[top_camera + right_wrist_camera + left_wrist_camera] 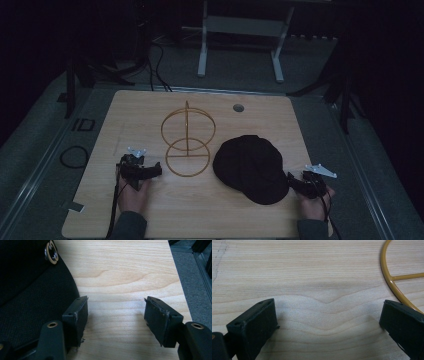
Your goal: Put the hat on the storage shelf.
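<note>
The wooden table [200, 210] carries two things, and both grippers rest low on it near the person's edge. The bigger thing is a black cap [252, 167], lying flat on the right half of the table, with its brim toward the near right corner. To its left stands a yellow wire hat stand [187, 142]: a round base ring on the wood and an upright ring above it. The cap and the stand are close, but I see a narrow strip of table between them.

The relation that matters is the one between the cap and the right gripper [295, 182]. This gripper lies just at the brim's right end, pointing toward the cap. In the right gripper view the black fabric [30, 290] comes up to the outer side of the left jaw, maybe touching it, while the gap between the jaws has only bare wood. So the cap lies to the side of the fingers, not between them. The jaws stand apart and pinch nothing. I judge that the hand must shift sideways toward the brim before it can close on the edge.

The left gripper [150, 171] is near the base ring of the stand, well apart from the cap. Its jaws are spread wide over bare wood, and the yellow ring [390, 282] passes just beside the right jaw, not held.
</note>
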Available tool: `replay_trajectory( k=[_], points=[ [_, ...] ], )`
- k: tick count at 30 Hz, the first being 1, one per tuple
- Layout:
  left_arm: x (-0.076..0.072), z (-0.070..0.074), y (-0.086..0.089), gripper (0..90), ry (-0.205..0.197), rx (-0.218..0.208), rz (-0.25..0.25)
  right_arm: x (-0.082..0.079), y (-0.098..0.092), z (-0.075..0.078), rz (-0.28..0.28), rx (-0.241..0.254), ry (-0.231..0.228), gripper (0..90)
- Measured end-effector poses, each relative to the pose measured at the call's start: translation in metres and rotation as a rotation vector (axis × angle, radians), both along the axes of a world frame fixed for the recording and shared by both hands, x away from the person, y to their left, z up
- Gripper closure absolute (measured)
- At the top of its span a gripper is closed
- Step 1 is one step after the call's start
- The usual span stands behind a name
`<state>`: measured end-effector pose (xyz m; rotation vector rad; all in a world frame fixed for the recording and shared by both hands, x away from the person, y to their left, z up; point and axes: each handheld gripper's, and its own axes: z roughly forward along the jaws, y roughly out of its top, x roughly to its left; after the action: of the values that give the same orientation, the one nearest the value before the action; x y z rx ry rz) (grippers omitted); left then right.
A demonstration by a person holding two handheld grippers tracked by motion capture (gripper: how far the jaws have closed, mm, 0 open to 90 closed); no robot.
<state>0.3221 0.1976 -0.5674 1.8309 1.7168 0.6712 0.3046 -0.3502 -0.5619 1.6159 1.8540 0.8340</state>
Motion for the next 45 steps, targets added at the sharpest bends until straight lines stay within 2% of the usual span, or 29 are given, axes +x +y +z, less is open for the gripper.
replay_trajectory(
  k=[11, 14, 18, 20, 22, 24, 26, 32, 38, 40, 45],
  points=[
    [0.000, 0.000, 0.000, 0.7, 0.000, 0.000, 0.000, 0.001, -0.001, 0.000, 0.010, 0.001, 0.001, 34.4],
    [0.000, 0.000, 0.000, 0.7, 0.000, 0.000, 0.000, 0.002, -0.002, 0.001, 0.016, -0.001, 0.016, 35.2],
    [0.000, 0.000, 0.000, 0.7, 0.000, 0.000, 0.000, 0.005, -0.001, 0.006, 0.022, -0.010, 0.055, 38.5],
    [0.000, 0.000, 0.000, 0.7, 0.001, 0.000, 0.000, 0.006, -0.002, 0.008, 0.028, -0.014, 0.070, 43.5],
    [0.000, 0.000, 0.000, 0.8, 0.001, 0.000, 0.000, 0.006, -0.002, 0.008, 0.032, -0.017, 0.075, 43.5],
    [0.000, 0.000, 0.000, 0.7, 0.000, 0.000, 0.000, 0.005, -0.003, 0.010, 0.032, -0.019, 0.083, 49.0],
    [0.000, 0.000, 0.000, 0.7, 0.000, 0.000, 0.000, 0.003, -0.003, 0.011, 0.026, -0.041, 0.090, 49.6],
    [0.000, 0.000, 0.000, 0.8, 0.001, 0.000, 0.001, -0.005, -0.001, 0.021, 0.042, -0.042, 0.069, 48.7],
    [0.000, 0.000, -0.001, 0.8, 0.000, -0.001, 0.005, -0.012, 0.005, 0.032, 0.071, -0.028, 0.047, 43.3],
    [0.000, 0.000, -0.001, 0.8, 0.000, -0.001, 0.005, -0.015, 0.008, 0.035, 0.093, -0.004, 0.048, 40.9],
    [0.000, 0.000, -0.001, 0.8, 0.000, -0.002, 0.006, -0.017, 0.015, 0.040, 0.149, 0.006, 0.067, 33.1]
  ],
)
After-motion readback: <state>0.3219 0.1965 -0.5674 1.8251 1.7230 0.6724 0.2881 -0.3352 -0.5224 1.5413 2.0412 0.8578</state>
